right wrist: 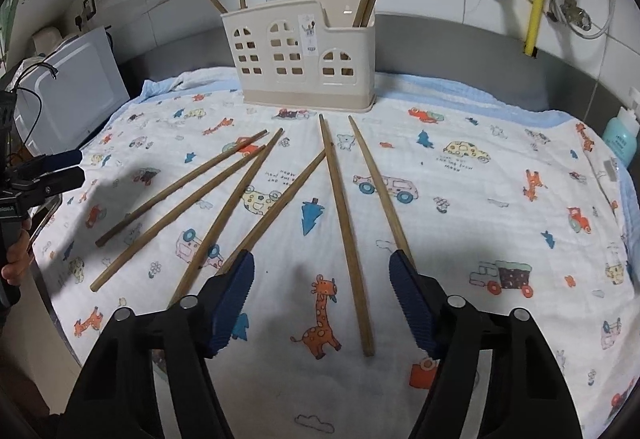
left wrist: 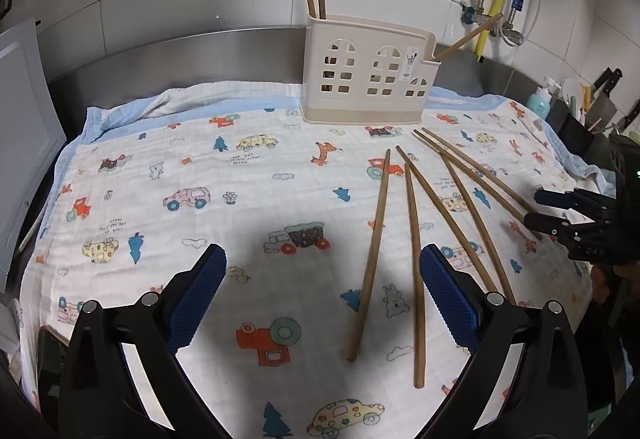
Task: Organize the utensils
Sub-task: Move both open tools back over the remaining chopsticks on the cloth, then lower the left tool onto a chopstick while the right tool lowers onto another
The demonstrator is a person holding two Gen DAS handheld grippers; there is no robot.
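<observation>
Six loose chopsticks (right wrist: 224,207) lie fanned out on a printed cloth (right wrist: 500,199) in front of a cream holder (right wrist: 304,55) shaped like a little house, which stands at the back edge of the cloth and already has a few chopsticks upright in its compartments. The sticks look like wood or bamboo: light, stiff and thin, lying flat, so they are likely to roll or slip out of a loose pinch. A hold near the thicker end, a little in from the tip and square across the shaft, should keep one from pivoting as it is lifted.

The right gripper (right wrist: 322,299) hovers low over the cloth with its blue pads apart and clamped on nothing; one chopstick (right wrist: 344,223) lies on the cloth between them, and another chopstick (right wrist: 376,183) runs under the right-hand pad. The left gripper (left wrist: 322,295) is spread very wide and empty above the two leftmost sticks (left wrist: 370,255), touching neither.
</observation>
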